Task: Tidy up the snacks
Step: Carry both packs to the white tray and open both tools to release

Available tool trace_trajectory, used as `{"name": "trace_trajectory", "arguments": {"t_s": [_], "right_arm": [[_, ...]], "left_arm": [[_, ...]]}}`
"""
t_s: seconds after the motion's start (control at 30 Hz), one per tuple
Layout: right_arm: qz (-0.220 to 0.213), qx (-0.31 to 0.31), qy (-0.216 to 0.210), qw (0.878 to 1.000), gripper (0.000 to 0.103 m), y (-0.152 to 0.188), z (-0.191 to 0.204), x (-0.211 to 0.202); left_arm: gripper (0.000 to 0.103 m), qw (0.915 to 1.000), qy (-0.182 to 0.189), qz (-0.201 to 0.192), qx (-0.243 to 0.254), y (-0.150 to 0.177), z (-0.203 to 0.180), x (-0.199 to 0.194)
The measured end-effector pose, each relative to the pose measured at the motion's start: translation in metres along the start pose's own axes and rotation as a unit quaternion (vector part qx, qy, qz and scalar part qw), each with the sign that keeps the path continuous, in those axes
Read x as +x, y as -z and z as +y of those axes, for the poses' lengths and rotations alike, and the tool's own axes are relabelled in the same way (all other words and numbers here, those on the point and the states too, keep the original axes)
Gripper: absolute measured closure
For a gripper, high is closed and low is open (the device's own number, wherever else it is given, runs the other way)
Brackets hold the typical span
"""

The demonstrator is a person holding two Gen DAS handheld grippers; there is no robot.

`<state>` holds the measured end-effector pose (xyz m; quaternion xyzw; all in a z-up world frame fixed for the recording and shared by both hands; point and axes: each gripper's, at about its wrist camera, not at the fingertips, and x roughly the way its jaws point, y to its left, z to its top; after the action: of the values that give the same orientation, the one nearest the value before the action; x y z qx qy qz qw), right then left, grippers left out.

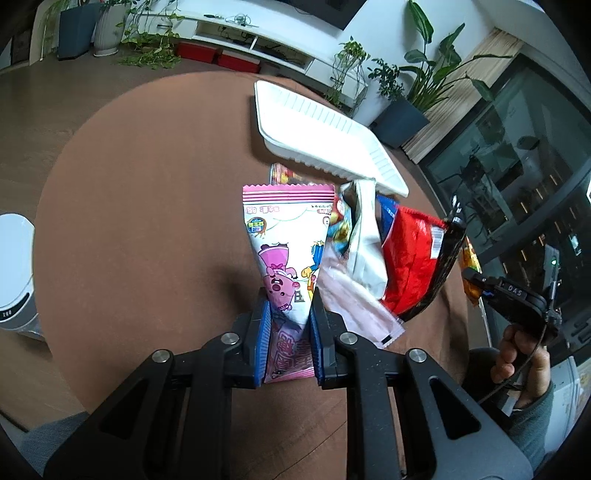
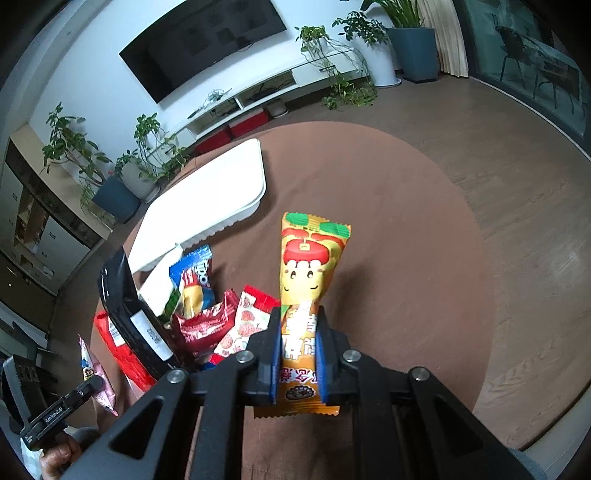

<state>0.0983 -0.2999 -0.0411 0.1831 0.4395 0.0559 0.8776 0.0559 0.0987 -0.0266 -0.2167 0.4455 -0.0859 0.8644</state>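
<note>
My left gripper (image 1: 289,308) is shut on a pink snack packet (image 1: 284,240) with cartoon figures, held above the round brown table (image 1: 147,221). My right gripper (image 2: 298,326) is shut on an orange snack packet (image 2: 310,266) with a cartoon face, also lifted over the table. A white tray (image 1: 325,133) lies at the table's far side; it also shows in the right wrist view (image 2: 207,199). A pile of snack bags lies before the tray: a red and black bag (image 1: 413,266), a white bag (image 1: 364,243), a blue packet (image 2: 194,273) and a red packet (image 2: 207,325).
The right gripper's body and the hand holding it show at the right of the left wrist view (image 1: 517,295). A white bin (image 1: 14,273) stands on the floor left of the table. Potted plants (image 1: 402,99) and a TV shelf (image 1: 236,33) line the far wall.
</note>
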Motion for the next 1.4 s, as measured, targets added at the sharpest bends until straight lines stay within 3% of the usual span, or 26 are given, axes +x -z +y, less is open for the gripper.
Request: {"name": "trace_trajectory", "arguments": {"t_s": [0.2, 0.4, 0.6, 0.77, 0.87, 1.03, 1.4], "right_arm": [[-0.02, 0.022, 0.008, 1.0, 0.087, -0.027, -0.024, -0.006], [-0.058, 0.025, 0.008, 0.998, 0.087, -0.08, -0.032, -0.011], [-0.071, -0.068, -0.038, 0.994, 0.087, -0.132, 0.035, 0.009], [-0.023, -0.144, -0.081, 0.986, 0.087, -0.152, 0.1, 0.076], [0.016, -0.171, -0.081, 0.982, 0.087, -0.154, 0.119, 0.118], [0.048, -0.187, -0.058, 0.979, 0.087, -0.154, 0.124, 0.168], [0.104, -0.191, -0.011, 0.976, 0.086, -0.144, 0.104, 0.214]], "left_arm": [[0.086, 0.9997, -0.004, -0.022, 0.004, -0.028, 0.012, -0.018], [0.086, 0.9975, -0.017, -0.053, 0.043, -0.093, 0.007, -0.031], [0.086, 0.9952, -0.006, -0.043, 0.087, -0.178, -0.015, -0.009], [0.086, 0.9934, -0.019, -0.007, 0.113, -0.214, -0.033, 0.045], [0.086, 0.9933, -0.021, 0.028, 0.11, -0.226, -0.034, 0.087], [0.086, 0.9914, -0.033, 0.054, 0.114, -0.227, -0.038, 0.132], [0.085, 0.9847, -0.071, 0.1, 0.123, -0.213, -0.034, 0.194]]}}
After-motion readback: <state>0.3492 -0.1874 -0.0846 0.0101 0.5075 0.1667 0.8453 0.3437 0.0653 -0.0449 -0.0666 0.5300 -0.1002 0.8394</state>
